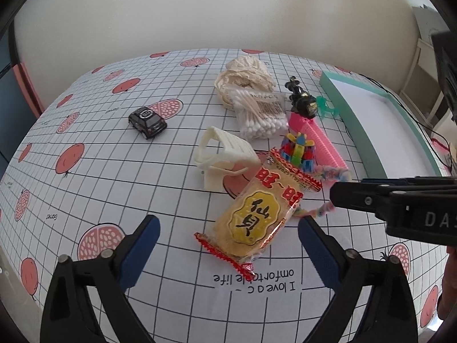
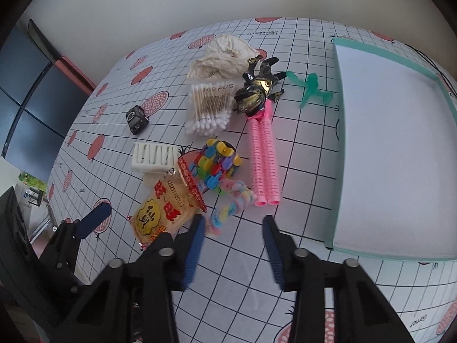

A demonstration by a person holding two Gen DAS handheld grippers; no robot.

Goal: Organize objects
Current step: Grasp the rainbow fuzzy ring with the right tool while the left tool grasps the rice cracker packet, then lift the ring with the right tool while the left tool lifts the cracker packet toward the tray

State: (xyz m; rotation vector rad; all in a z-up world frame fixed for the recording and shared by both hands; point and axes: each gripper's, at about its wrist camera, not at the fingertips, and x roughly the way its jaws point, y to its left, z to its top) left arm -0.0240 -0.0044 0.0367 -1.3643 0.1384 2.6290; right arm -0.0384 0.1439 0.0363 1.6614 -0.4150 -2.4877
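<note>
Two claws hover: left gripper (image 1: 228, 245) spread wide astride the snack packet (image 1: 254, 214), its length running between the jaws; right gripper (image 2: 234, 245) half-closed, empty, beside it.

Showing "I love a c…omfortable life" on tablecloth (image 1: 171, 188), lower centre; "PCS" on swab box (image 2: 208, 105), upper centre; "DA" on right gripper (image 1: 332, 194), right edge.
</note>
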